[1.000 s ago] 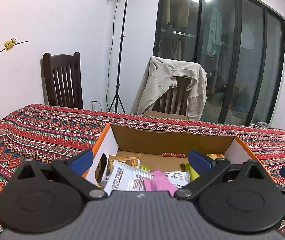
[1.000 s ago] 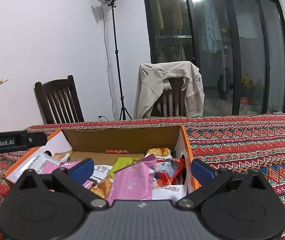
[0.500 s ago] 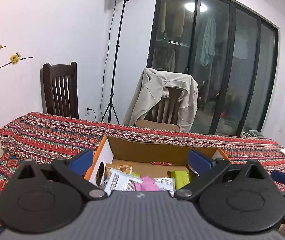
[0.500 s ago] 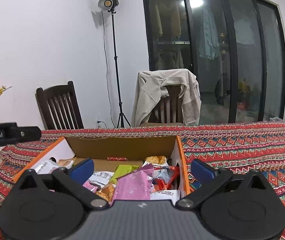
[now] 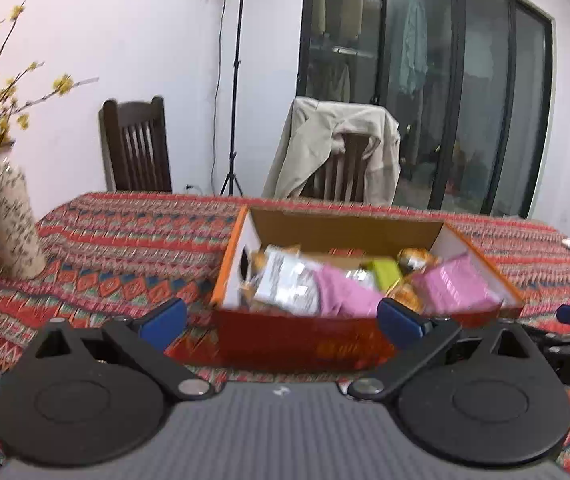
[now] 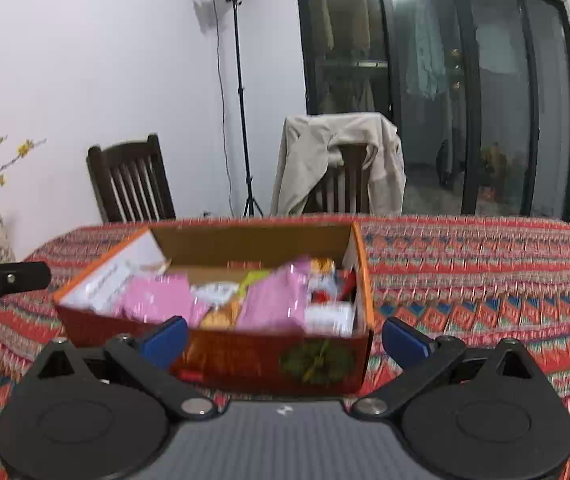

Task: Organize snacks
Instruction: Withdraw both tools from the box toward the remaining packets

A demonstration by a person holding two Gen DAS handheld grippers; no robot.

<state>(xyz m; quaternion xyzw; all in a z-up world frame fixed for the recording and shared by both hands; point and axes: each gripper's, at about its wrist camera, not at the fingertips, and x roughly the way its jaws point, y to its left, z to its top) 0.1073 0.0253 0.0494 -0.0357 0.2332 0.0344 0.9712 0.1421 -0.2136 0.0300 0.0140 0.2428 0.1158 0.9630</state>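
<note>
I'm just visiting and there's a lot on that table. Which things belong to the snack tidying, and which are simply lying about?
Part of the job:
- cardboard box
- snack packets inside it
- left gripper and right gripper, both open

Just lying about:
- vase with yellow flowers
- patterned tablecloth
- jacket draped over a chair
- light stand

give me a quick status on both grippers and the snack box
Left gripper open, empty. Right gripper open, empty. Snack box full, on table. Nothing in the way.
</note>
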